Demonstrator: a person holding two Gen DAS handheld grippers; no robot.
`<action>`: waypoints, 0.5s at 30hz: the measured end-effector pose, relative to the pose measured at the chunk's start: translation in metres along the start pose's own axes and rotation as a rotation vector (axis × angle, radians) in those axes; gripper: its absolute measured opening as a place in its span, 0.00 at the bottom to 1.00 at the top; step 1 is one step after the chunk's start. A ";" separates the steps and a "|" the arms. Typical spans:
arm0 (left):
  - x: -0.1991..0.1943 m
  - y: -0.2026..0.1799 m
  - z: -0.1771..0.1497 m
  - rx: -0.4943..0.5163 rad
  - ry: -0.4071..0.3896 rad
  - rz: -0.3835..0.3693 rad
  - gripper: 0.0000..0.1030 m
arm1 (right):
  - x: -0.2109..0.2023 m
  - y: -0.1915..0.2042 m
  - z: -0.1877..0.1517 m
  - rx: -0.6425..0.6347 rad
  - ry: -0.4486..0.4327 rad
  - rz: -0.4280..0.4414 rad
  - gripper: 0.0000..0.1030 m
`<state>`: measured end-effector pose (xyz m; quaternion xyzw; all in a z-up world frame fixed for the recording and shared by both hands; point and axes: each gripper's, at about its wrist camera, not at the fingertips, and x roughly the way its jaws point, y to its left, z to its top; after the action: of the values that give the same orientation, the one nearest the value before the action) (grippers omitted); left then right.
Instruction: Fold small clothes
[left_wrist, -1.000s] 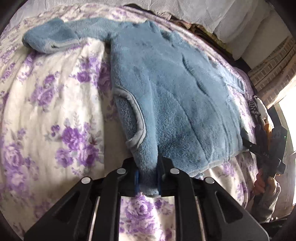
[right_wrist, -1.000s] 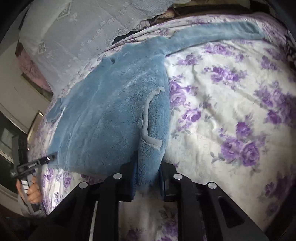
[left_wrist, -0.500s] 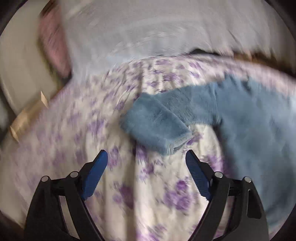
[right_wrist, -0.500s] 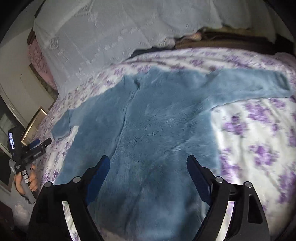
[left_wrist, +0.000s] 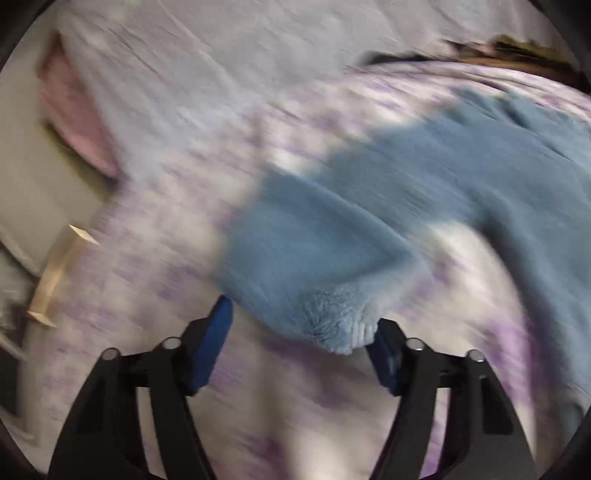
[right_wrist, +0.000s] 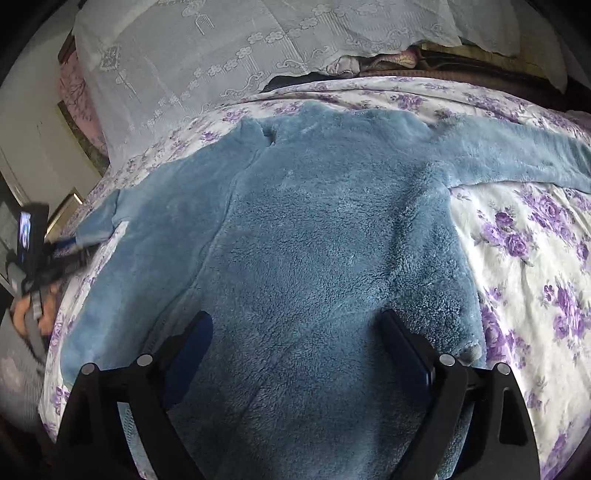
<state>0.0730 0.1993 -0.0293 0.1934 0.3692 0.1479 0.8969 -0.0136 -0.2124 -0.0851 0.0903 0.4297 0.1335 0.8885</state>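
Observation:
A blue fleece jacket (right_wrist: 325, 236) lies spread flat on the floral bed cover (right_wrist: 535, 258), both sleeves stretched out to the sides. My right gripper (right_wrist: 295, 332) is open and empty, hovering over the jacket's lower body. My left gripper (left_wrist: 303, 325) is open, its jaws either side of the cuff end of the left sleeve (left_wrist: 314, 266), not closed on it. The left wrist view is motion-blurred. The left gripper also shows in the right wrist view (right_wrist: 70, 245) at the sleeve end.
White lace-covered pillows (right_wrist: 240, 48) lie along the head of the bed. A pink pillow (left_wrist: 74, 107) and a wall are at the left. The bed cover's right half (right_wrist: 546, 314) carries only the right sleeve (right_wrist: 517, 155).
Both grippers let go of the jacket's hem and opened. The left one swung to the left sleeve cuff and closed in on it. The right one lifted over the jacket's body.

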 end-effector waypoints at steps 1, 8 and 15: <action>-0.002 0.024 0.005 -0.089 -0.021 0.034 0.64 | 0.000 -0.001 0.000 0.006 -0.001 0.007 0.89; 0.040 0.164 -0.028 -0.658 0.199 -0.040 0.70 | -0.001 -0.002 0.001 0.004 -0.003 0.009 0.89; 0.090 0.114 -0.047 -0.622 0.367 -0.278 0.84 | -0.023 -0.032 0.018 0.163 -0.046 0.133 0.89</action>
<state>0.0868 0.3471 -0.0620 -0.1696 0.4836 0.1620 0.8433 -0.0085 -0.2506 -0.0657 0.1937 0.4117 0.1545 0.8770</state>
